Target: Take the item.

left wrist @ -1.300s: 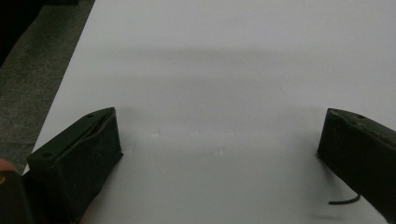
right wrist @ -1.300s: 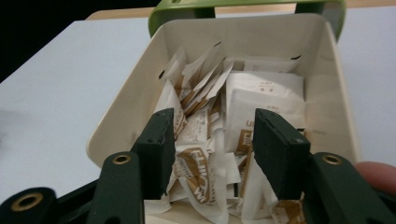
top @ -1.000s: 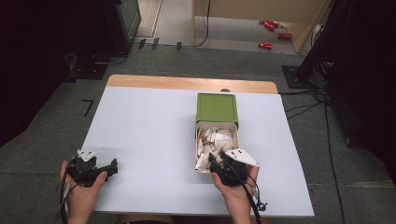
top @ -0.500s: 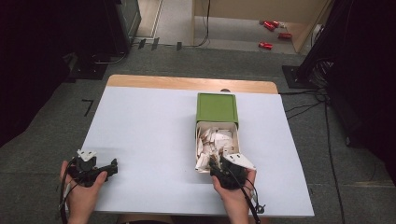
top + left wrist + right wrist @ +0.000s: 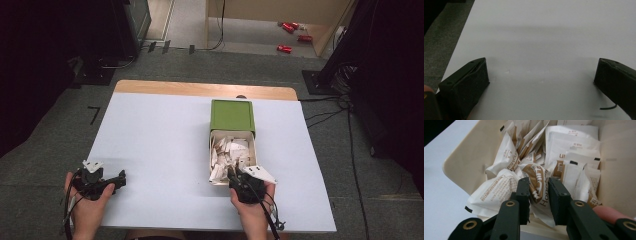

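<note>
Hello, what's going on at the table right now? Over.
Left gripper open, idle on table. Right gripper shut on a sachet in the cream tray. Nothing blocking.

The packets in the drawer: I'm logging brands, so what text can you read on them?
"Hone", cut off by a jaw, on the packet between the right gripper jaws.
"u", a cut-off start, on a white packet behind.
Small brown print on the other packets: blurred, unreadable.
</note>
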The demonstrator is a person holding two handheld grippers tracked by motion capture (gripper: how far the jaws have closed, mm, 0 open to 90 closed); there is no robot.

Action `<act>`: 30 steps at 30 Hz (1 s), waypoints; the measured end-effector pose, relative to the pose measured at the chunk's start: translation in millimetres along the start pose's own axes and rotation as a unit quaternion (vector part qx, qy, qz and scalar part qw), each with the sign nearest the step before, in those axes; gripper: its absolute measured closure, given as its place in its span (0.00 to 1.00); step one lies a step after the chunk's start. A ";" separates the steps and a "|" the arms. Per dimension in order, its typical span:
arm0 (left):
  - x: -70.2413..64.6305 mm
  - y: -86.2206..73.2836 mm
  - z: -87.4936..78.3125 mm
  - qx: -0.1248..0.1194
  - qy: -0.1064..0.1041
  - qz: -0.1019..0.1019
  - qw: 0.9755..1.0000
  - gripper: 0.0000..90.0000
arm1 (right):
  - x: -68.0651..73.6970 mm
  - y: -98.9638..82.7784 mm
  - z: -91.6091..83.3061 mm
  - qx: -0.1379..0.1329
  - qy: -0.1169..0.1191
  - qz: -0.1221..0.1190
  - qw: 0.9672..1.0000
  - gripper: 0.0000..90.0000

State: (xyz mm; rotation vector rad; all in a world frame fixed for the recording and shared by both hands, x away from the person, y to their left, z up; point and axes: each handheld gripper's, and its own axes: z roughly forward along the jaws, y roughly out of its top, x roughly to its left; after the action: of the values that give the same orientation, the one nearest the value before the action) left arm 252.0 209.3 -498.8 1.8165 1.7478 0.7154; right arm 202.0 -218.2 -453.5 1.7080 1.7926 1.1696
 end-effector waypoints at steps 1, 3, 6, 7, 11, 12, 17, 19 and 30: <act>0.0 0.0 0.0 0.000 0.000 0.000 1.000 0.00 | -0.2 2.3 -2.3 -0.004 0.002 0.000 1.000 0.81; 0.0 0.0 0.0 0.000 0.000 0.000 1.000 0.00 | 0.1 5.2 -5.1 -0.007 0.002 -0.001 1.000 0.81; 0.0 0.0 0.0 0.000 0.000 0.000 1.000 0.00 | 0.1 10.3 -9.2 -0.013 0.004 -0.004 1.000 0.81; 0.0 0.0 0.0 0.000 0.000 0.000 1.000 0.00 | 0.2 12.1 -10.6 -0.015 0.004 -0.004 1.000 0.81; -0.1 0.0 0.0 0.000 0.000 0.000 1.000 0.00 | -0.6 19.9 -15.8 -0.023 0.005 -0.009 1.000 0.81; -0.1 0.0 0.0 0.000 0.000 0.000 1.000 0.00 | -0.8 21.9 -17.1 -0.025 0.004 -0.011 1.000 0.81; -0.1 0.0 0.0 0.000 0.000 0.000 1.000 0.00 | -3.0 31.9 -24.0 -0.034 0.002 -0.013 0.999 0.81; 0.0 0.0 -0.1 0.001 0.000 0.001 1.000 0.00 | -4.3 35.6 -26.5 -0.038 0.003 -0.011 0.999 0.81; -0.1 -0.1 -0.1 0.000 0.001 0.001 1.000 0.00 | -17.2 62.4 -46.0 -0.054 -0.008 -0.013 0.998 0.81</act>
State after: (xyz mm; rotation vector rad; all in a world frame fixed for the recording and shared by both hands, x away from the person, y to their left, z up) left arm 251.9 209.3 -498.8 1.8184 1.7481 0.7164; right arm 208.1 -254.0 -382.9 1.6229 1.7050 1.2144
